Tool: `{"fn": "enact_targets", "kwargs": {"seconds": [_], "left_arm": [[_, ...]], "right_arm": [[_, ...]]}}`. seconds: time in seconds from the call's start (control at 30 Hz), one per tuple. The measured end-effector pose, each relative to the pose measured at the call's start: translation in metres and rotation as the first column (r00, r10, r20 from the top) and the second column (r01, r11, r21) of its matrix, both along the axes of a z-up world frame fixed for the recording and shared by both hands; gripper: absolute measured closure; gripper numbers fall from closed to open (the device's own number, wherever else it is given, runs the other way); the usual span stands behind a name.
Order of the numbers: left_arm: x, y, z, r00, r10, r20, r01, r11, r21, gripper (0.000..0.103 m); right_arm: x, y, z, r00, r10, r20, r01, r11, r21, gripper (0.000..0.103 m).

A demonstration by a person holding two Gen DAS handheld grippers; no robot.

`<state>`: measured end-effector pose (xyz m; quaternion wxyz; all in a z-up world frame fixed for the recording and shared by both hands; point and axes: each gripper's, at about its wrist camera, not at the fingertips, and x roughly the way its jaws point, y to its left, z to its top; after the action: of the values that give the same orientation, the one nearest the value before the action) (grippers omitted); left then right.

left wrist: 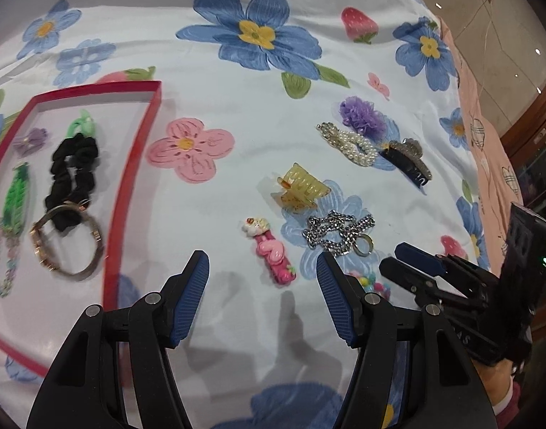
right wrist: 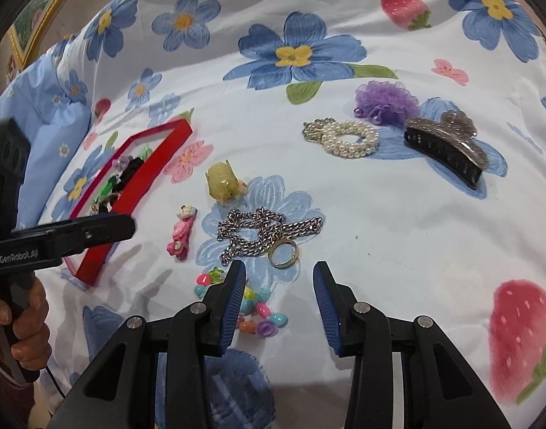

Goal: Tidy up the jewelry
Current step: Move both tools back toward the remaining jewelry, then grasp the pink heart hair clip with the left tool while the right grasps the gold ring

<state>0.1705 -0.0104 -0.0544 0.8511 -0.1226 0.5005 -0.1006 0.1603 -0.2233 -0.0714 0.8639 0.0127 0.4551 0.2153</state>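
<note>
While the shallow red cardboard tray [left wrist: 138, 164] at frame left collects sorted pieces, both tools, left [left wrist: 262, 268] and right [right wrist: 279, 280], hover with pads apart and empty over loose jewelry.

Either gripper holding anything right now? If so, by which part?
Nothing held. The left gripper is open above the pink hair clip; the right gripper is open, empty, just short of the gold ring.

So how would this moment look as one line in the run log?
left gripper: open, above pink clip | right gripper: open, near ring | red tray: partly filled
</note>
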Motion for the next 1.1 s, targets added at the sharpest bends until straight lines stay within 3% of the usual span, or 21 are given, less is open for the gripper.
{"fn": "enact_targets", "kwargs": {"seconds": [0.3,0.5,0.63,0.7,0.77,1.1], "left_arm": [[0.021,-0.009,-0.025,0.999,-0.003,-0.046,0.003,1.0,0.011,0.041],[0.023,-0.014,-0.033,0.999,-0.017,-0.035,0.019,0.998,0.055,0.042],[0.024,-0.015,-0.035,0.999,-0.027,-0.026,0.03,0.994,0.103,0.062],[0.024,-0.014,-0.036,0.999,-0.03,-0.024,0.032,0.993,0.115,0.071],[0.025,-0.012,-0.036,0.999,-0.032,-0.024,0.034,0.993,0.113,0.085],[0.005,-0.001,-0.023,0.999,-0.032,0.004,0.032,0.998,0.046,0.085]], "right_arm": [[0.01,0.003,-0.004,1.0,0.019,-0.008,-0.019,1.0,-0.024,0.062],[0.016,0.014,-0.013,0.998,0.05,-0.024,-0.051,0.997,-0.053,0.062],[0.017,0.018,-0.02,0.999,0.048,-0.015,-0.049,0.996,-0.072,0.068],[0.019,0.017,-0.021,0.999,0.033,-0.004,-0.033,0.996,-0.081,0.08],[0.021,0.014,-0.022,1.0,0.025,-0.005,-0.025,0.997,-0.068,0.08],[0.016,0.003,-0.013,1.0,-0.011,0.002,0.011,1.0,0.003,0.08]]}}
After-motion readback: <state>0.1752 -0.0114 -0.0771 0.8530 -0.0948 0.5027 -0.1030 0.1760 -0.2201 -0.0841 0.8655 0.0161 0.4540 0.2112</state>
